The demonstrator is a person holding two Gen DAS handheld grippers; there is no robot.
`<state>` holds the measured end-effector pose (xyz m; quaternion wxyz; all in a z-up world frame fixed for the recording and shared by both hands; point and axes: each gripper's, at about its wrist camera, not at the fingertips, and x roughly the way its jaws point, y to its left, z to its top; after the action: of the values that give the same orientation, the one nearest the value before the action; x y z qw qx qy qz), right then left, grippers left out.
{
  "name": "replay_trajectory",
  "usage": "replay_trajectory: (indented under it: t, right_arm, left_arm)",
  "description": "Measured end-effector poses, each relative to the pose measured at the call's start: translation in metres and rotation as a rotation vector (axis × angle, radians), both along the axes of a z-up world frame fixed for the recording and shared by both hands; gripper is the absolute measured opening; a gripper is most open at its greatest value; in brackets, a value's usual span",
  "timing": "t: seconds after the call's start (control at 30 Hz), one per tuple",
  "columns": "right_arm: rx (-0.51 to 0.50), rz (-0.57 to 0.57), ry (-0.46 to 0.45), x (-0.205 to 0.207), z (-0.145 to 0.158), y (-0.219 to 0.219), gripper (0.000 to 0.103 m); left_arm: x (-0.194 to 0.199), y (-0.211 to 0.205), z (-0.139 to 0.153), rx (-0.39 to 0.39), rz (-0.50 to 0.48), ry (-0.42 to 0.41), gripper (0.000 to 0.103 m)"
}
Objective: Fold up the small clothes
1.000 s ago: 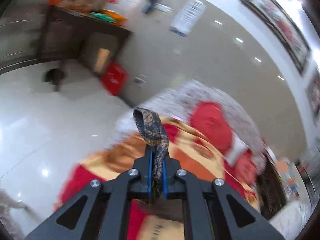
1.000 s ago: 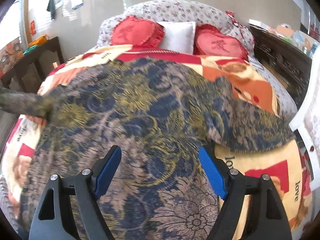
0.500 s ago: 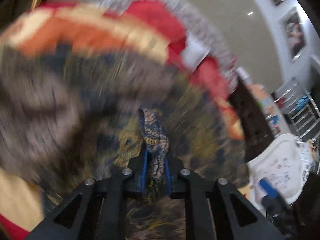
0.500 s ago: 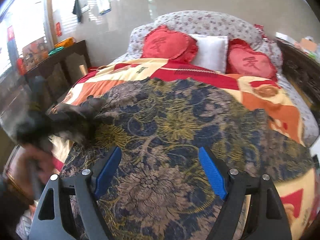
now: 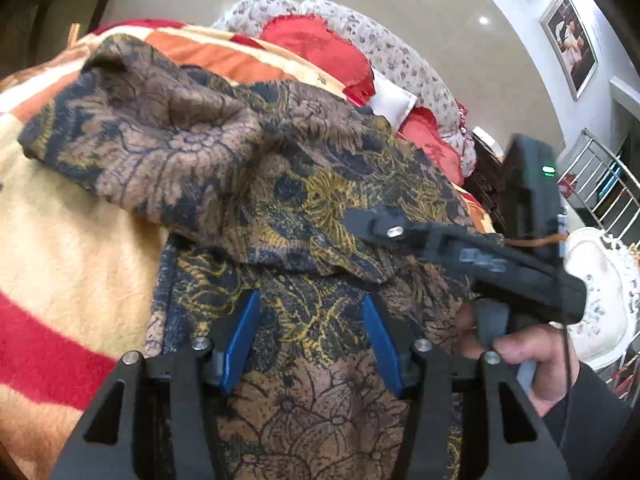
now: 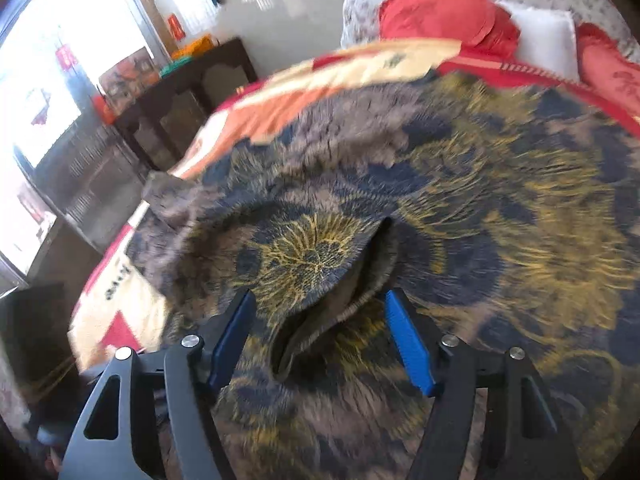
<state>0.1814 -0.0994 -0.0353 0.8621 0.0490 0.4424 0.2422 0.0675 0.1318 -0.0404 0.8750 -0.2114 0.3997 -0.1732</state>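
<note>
Although one flap of the patterned garment (image 5: pixel 224 140) is already laid over onto itself, the fold looks early-stage: the turned-over part sits rumpled and bunched, not flat, and its edges aren't aligned with the layer under it. The garment lies on the bed, on the orange, cream and red blanket (image 5: pixel 60 248), with the red cushions (image 5: pixel 320 48) at the far end. Left tool (image 5: pixel 310 338): jaws opening, blue pads spread, only flat cloth lying beneath the gap, nothing pinched. Right tool (image 6: pixel 320 336): jaws closing, pads still apart, a curled hem or opening of the garment (image 6: pixel 340 276) sits between them but isn't pressed yet. In the left view the right tool (image 5: pixel 460 248) reaches in from the right, the hand (image 5: pixel 528 356) on its trigger. Remaining, as I judge it: flatten the flap, square the edges, make at least one more fold. Orientation: the garment's long axis seems to run near-to-far along the bed, towards the cushions; the flap is thrown over to the left side. Its full outline isn't visible, so that's tentative.
</note>
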Motion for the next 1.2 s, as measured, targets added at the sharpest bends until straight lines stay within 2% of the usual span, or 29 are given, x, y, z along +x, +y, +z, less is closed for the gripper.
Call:
replay_trajectory:
  t: [0.03,0.1,0.17,0.2,0.27,0.3,0.37,0.43,0.5,0.6,0.73,0.9,1.0,1.1,1.2]
  right_arm:
    - [-0.003,-0.023,0.001,0.001,-0.003,0.0,0.04]
    - [0.053,-0.053,-0.006,0.0,-0.005,-0.006,0.04]
    - [0.09,-0.038,0.01,0.0,-0.006,-0.005,0.039]
    - [0.099,-0.017,0.015,0.001,-0.006,-0.003,0.034]
    - [0.099,0.021,0.031,0.0,-0.005,0.005,0.003]
    - [0.082,0.011,0.029,0.0,-0.003,0.005,0.0]
    - [0.081,-0.03,-0.008,-0.003,0.008,-0.003,0.0]
    - [0.101,-0.086,-0.057,-0.009,0.027,-0.024,0.0]
    - [0.079,-0.149,-0.09,-0.012,0.042,-0.048,0.0]
    - [0.017,-0.268,-0.126,-0.022,0.056,-0.108,0.0]
    - [0.006,-0.365,-0.084,-0.028,0.043,-0.176,0.0]
    - [0.024,-0.435,-0.065,-0.037,0.028,-0.219,0.0]
    - [0.006,-0.439,-0.051,-0.032,0.019,-0.228,0.0]
    - [-0.016,-0.425,-0.05,-0.029,0.011,-0.231,0.0]
    - [-0.014,-0.424,-0.055,-0.035,0.016,-0.237,0.0]
  left_arm:
    - [0.0,-0.001,-0.001,0.006,0.002,0.002,0.056]
    - [0.0,-0.001,-0.002,0.006,0.008,0.0,0.057]
    - [0.002,0.0,-0.003,-0.01,0.008,0.003,0.057]
    - [0.003,0.001,-0.004,-0.02,0.008,0.004,0.057]
    - [0.004,0.002,-0.006,-0.033,0.008,0.006,0.057]
    - [0.006,0.002,-0.006,-0.037,0.008,0.006,0.057]
    - [0.006,0.001,-0.006,-0.035,0.009,0.006,0.057]
    - [0.005,0.001,-0.006,-0.031,0.008,0.005,0.057]
    - [0.005,0.002,-0.006,-0.031,0.008,0.006,0.057]
    - [0.005,0.001,-0.006,-0.025,0.007,0.006,0.057]
    - [0.005,0.0,-0.005,-0.009,0.007,0.006,0.057]
    - [0.004,-0.003,-0.003,0.009,0.007,0.006,0.057]
    - [0.006,-0.01,0.004,0.055,0.008,0.013,0.057]
    - [0.012,-0.007,0.032,0.054,0.047,-0.047,0.058]
    - [0.037,-0.009,0.065,0.064,0.064,-0.12,0.064]
